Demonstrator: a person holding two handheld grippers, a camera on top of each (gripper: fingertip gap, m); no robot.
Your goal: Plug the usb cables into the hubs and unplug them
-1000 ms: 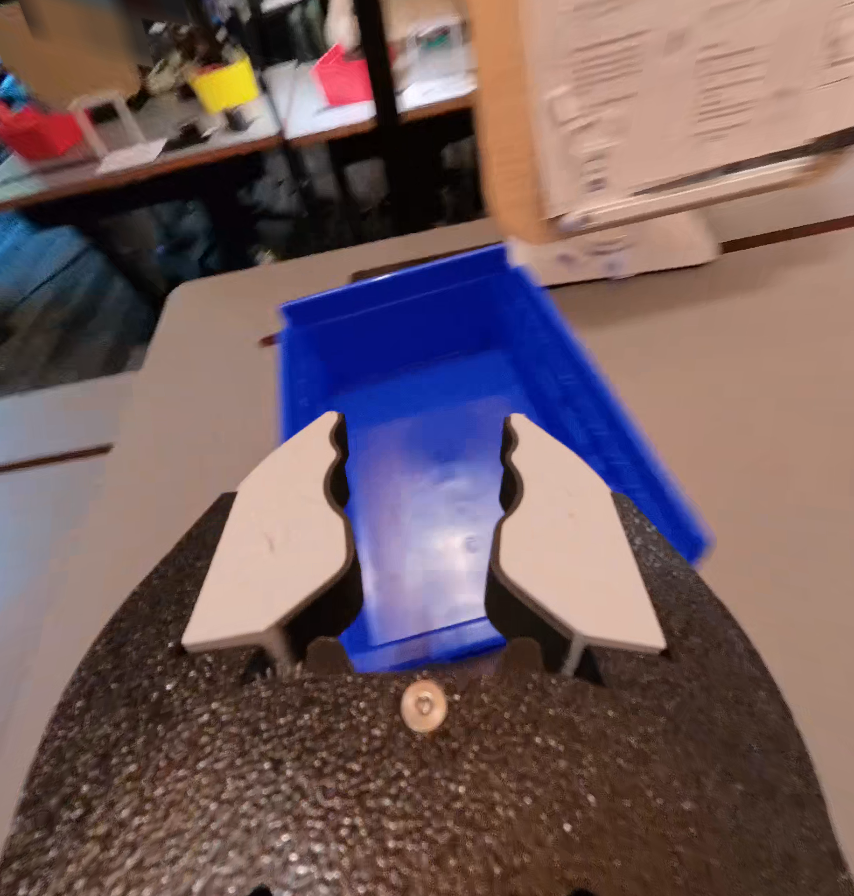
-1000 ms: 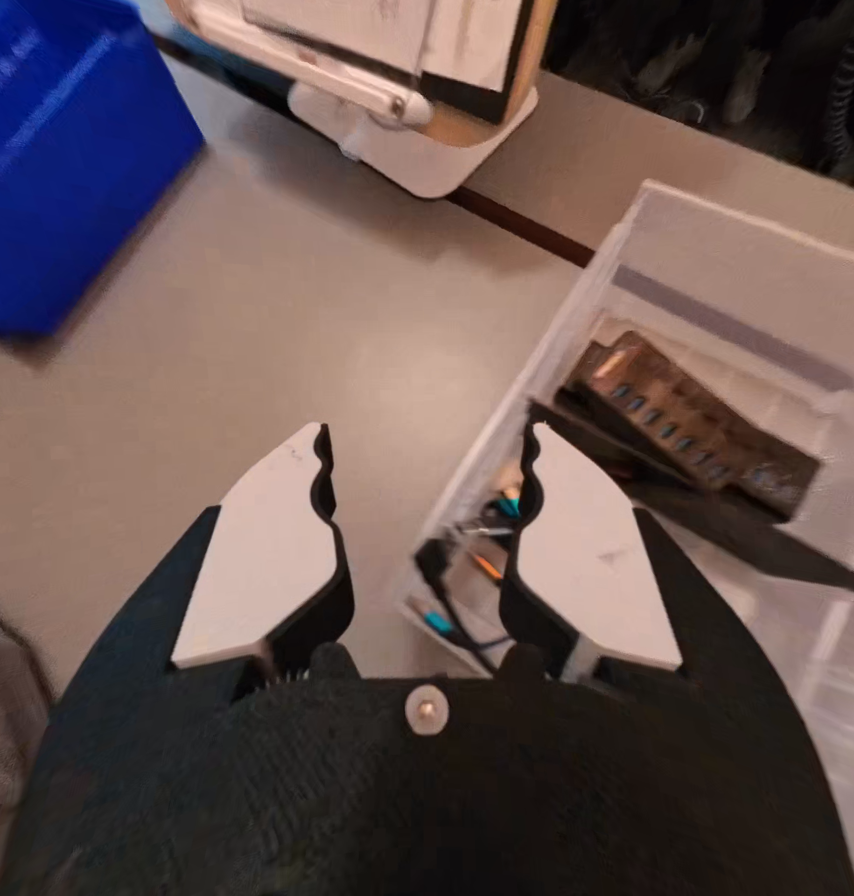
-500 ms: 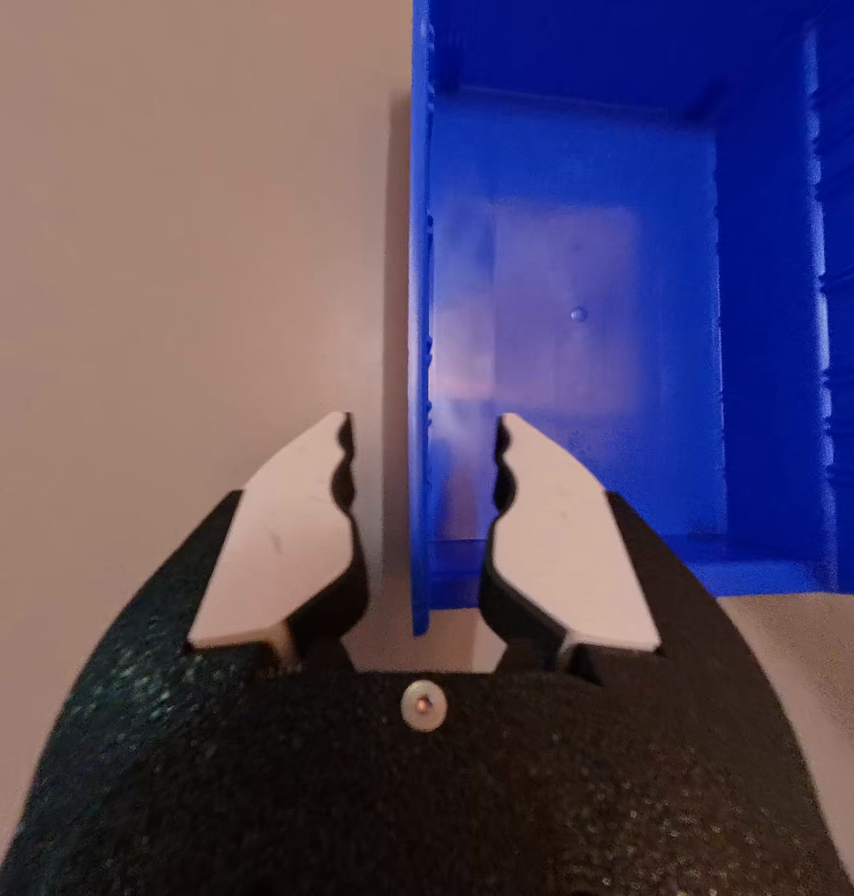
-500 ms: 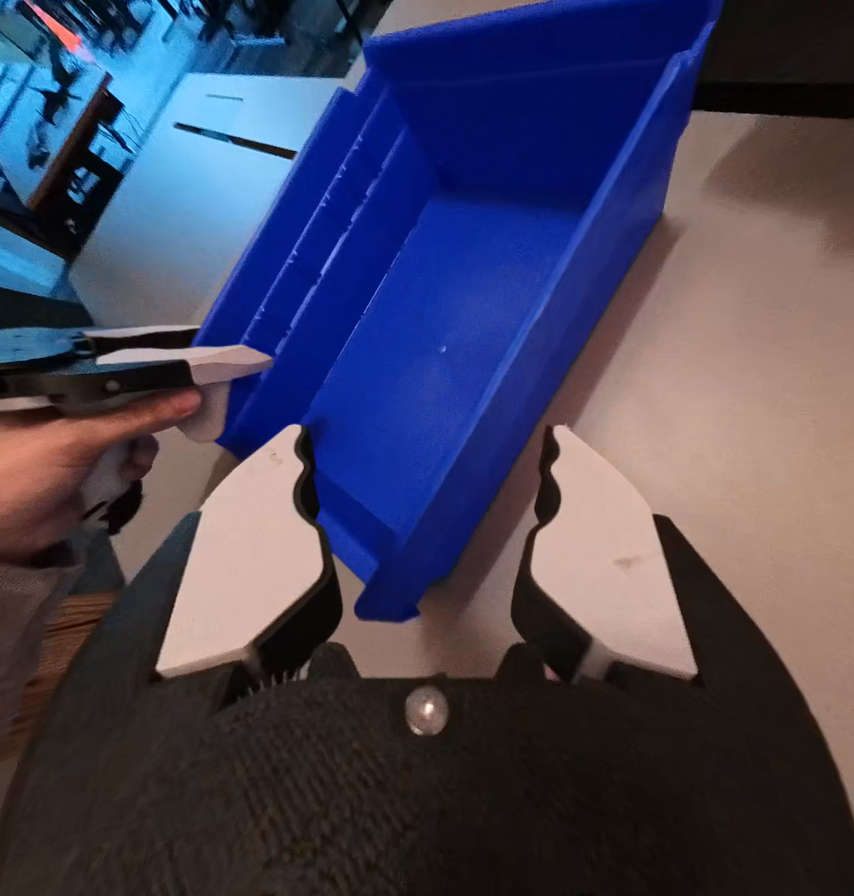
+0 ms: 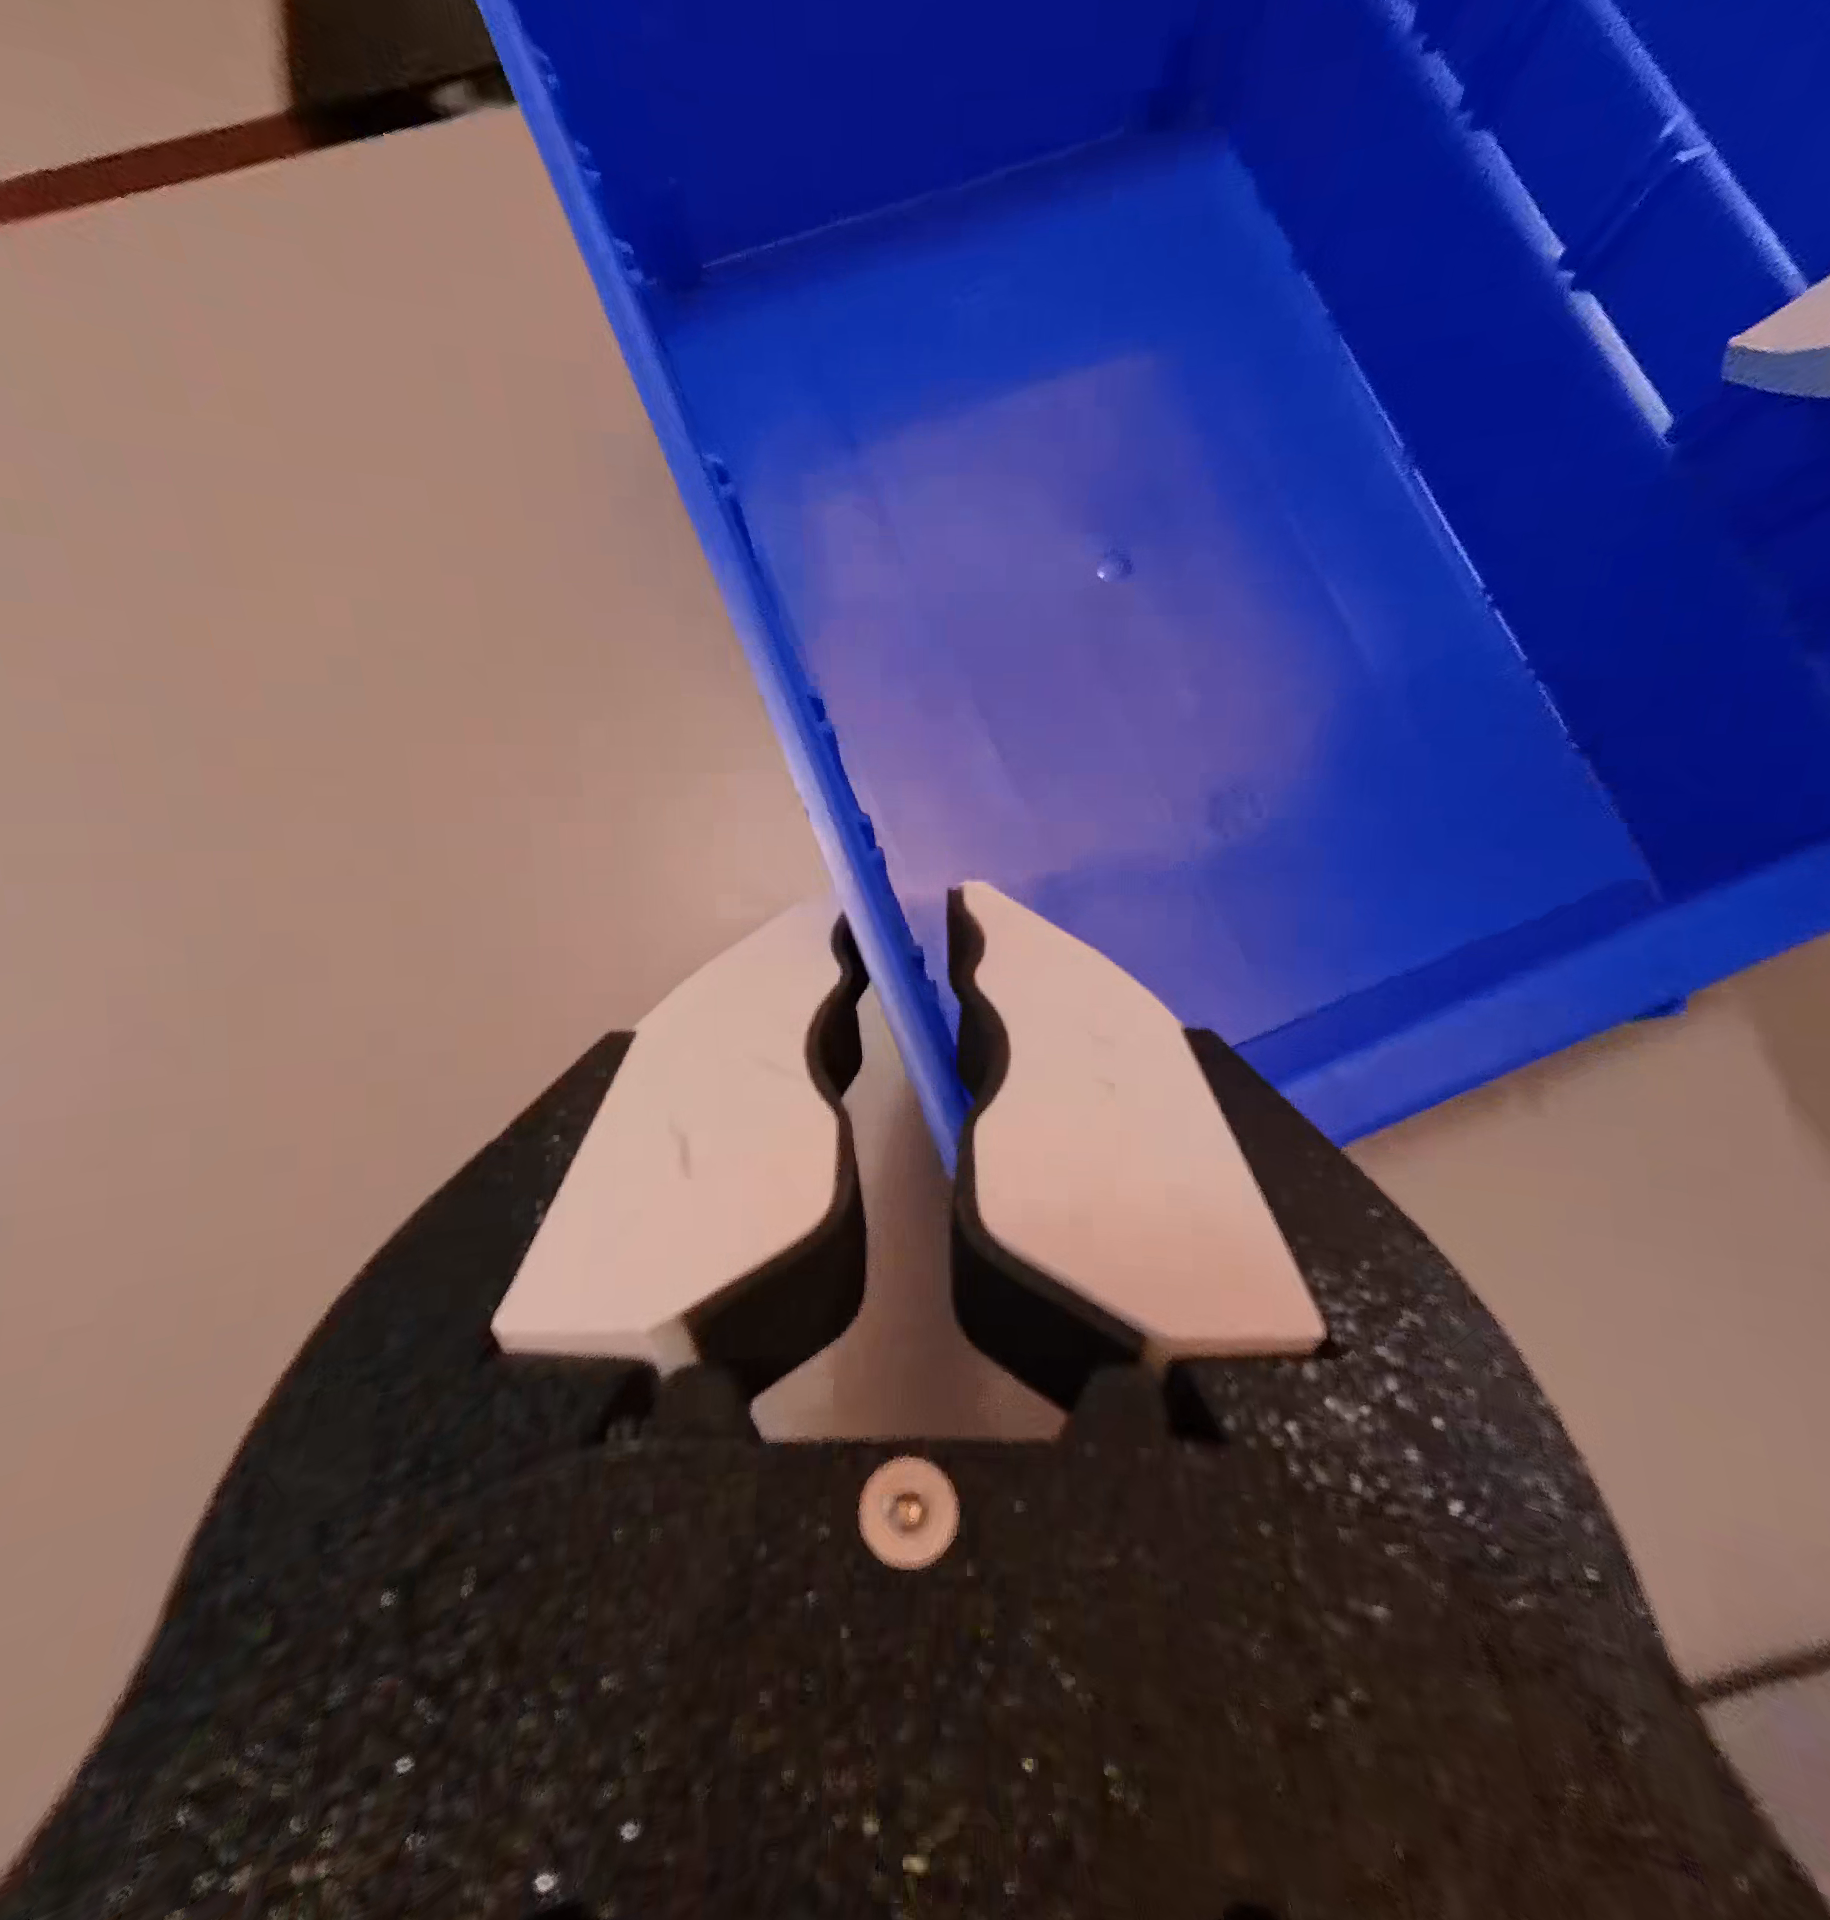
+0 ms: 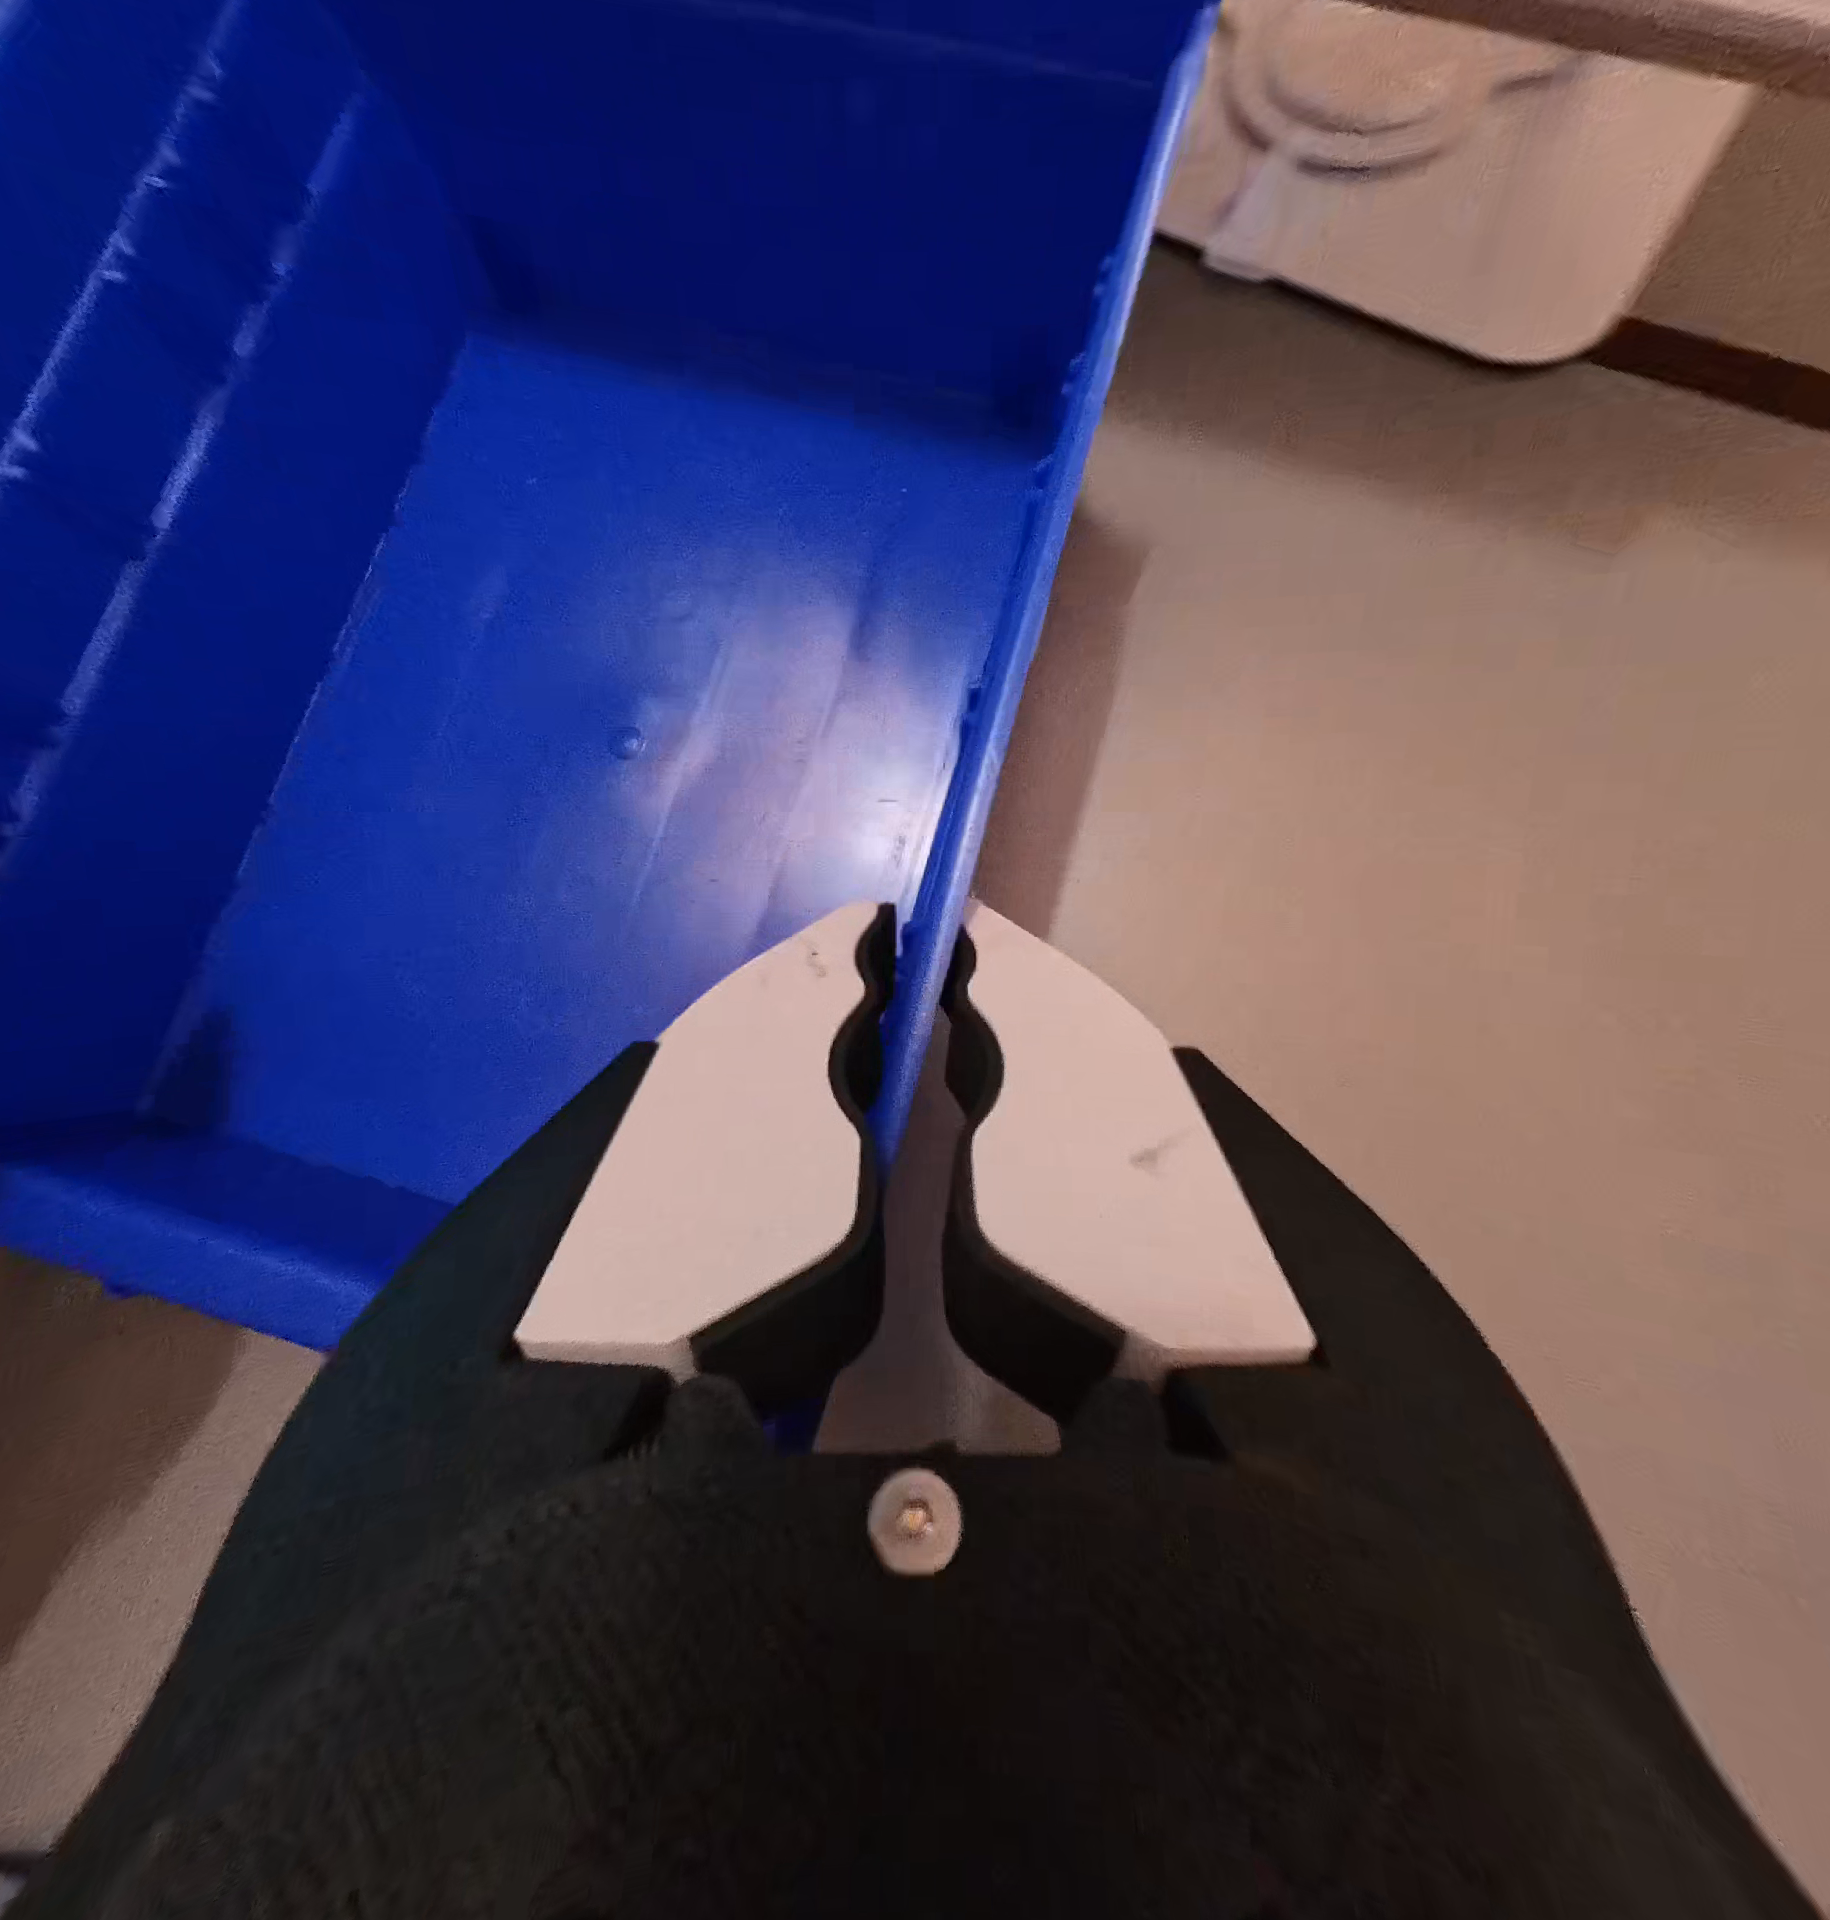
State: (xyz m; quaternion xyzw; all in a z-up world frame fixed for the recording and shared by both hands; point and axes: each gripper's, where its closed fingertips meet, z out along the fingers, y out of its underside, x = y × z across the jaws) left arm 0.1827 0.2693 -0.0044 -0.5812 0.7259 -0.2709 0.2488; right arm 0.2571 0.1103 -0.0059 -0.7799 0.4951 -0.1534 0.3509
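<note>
An empty blue plastic bin (image 5: 765, 582) stands on the tan table. My left gripper (image 5: 895, 925) is shut on the bin's left side wall near its front corner, one finger inside and one outside. My right gripper (image 6: 926, 925) is shut on the bin's (image 6: 1056, 499) right side wall near the front in the same way. A fingertip of the right gripper (image 5: 1815, 353) shows at the right edge of the left wrist view. No usb cables or hubs are in view.
A white stand base (image 6: 1430, 177) sits on the table beyond the bin's right side. A dark seam (image 5: 132, 171) crosses the table (image 5: 319, 675) at the far left. Bare table lies on both outer sides of the bin.
Both grippers have closed onto the bin's side walls: the left was open straddling the left wall, the right was open in front of the bin and has moved onto the right wall.
</note>
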